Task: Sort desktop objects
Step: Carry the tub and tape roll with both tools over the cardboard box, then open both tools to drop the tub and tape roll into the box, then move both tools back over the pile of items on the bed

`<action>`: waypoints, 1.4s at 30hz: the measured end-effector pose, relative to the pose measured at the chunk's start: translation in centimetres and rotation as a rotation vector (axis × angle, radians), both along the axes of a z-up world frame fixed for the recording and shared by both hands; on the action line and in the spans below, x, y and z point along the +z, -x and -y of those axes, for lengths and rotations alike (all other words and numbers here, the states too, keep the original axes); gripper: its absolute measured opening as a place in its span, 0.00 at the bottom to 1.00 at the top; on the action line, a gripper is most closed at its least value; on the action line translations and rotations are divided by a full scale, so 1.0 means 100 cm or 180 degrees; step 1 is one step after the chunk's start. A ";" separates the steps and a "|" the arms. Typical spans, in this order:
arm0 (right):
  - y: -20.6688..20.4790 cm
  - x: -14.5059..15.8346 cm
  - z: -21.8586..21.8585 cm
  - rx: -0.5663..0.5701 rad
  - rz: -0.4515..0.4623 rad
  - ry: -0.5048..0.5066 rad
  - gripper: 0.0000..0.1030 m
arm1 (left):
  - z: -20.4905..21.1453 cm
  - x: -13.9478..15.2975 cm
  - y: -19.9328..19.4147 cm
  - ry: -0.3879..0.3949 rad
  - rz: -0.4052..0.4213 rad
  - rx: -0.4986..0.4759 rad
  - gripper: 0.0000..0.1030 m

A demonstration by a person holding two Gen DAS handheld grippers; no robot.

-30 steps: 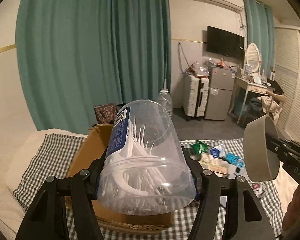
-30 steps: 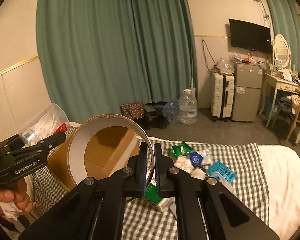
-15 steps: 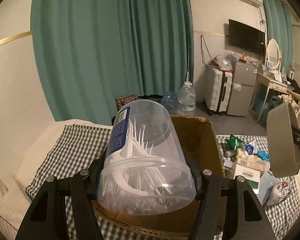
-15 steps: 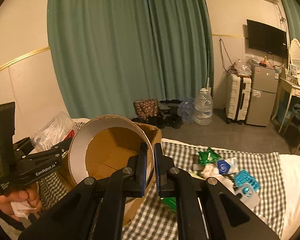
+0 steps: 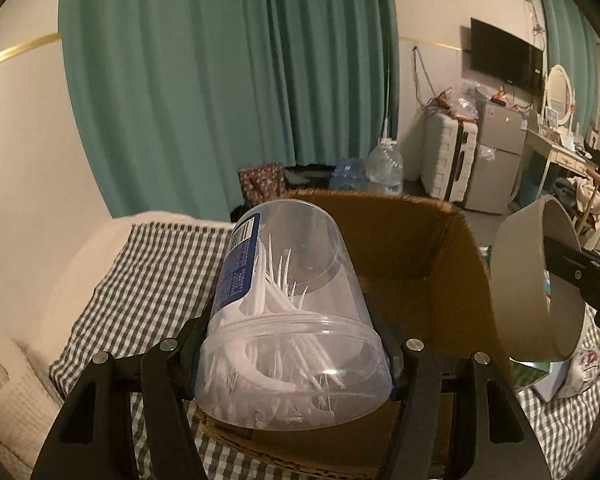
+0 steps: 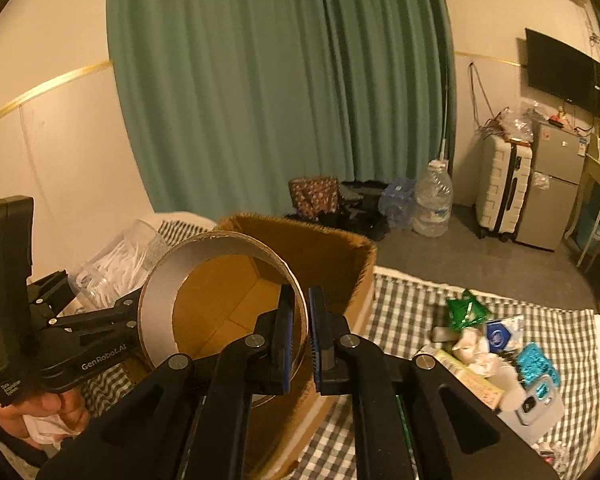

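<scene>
The left gripper (image 5: 296,360) clamps a clear plastic tub of white floss picks (image 5: 292,320) over the open brown cardboard box (image 5: 416,248). Beside it, the right gripper (image 6: 299,336) pinches the wall of a wide cardboard tape ring (image 6: 160,312) above the same box on the checked cloth (image 6: 408,300).

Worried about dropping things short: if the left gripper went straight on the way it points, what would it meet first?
Probably the open cardboard box: the left gripper, clamped on the floss-pick jar, points down into it. Depth is uncertain.

"GenRobot.AI" printed white on left tool (image 6: 100,288) arm; small print on its handle unreadable.
</scene>
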State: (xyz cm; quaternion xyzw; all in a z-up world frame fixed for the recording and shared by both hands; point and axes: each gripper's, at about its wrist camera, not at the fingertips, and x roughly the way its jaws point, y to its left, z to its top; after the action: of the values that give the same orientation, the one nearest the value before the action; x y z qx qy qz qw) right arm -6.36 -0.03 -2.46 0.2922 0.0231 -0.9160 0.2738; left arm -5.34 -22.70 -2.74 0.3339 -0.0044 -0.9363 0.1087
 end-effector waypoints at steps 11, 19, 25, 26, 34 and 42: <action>0.023 -0.041 0.041 0.0063 0.0213 -0.0274 0.08 | 0.004 -0.030 0.017 0.0010 0.0275 -0.0076 0.63; 0.032 -0.055 0.053 0.0059 0.0365 -0.0551 0.27 | -0.007 -0.019 0.011 0.0118 0.0209 -0.0097 0.76; 0.024 -0.049 0.050 0.0043 0.0306 -0.0533 0.42 | -0.010 -0.008 0.006 0.0195 0.0110 -0.0086 0.76; 0.022 -0.047 0.048 0.0042 0.0298 -0.0519 0.43 | -0.008 -0.006 0.005 0.0196 0.0098 -0.0061 0.77; 0.004 -0.023 0.025 0.0023 0.0221 -0.0322 0.44 | -0.011 0.016 -0.005 0.0138 -0.0102 -0.0036 0.83; -0.011 0.002 -0.013 -0.0207 0.0029 -0.0240 0.46 | -0.047 0.041 -0.020 0.0076 -0.0424 -0.0048 1.00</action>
State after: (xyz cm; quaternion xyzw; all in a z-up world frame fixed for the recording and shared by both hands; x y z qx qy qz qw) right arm -5.28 1.25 -2.22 0.3071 0.0468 -0.9215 0.2329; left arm -3.34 -17.96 1.37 0.2694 -0.0109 -0.9572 0.1056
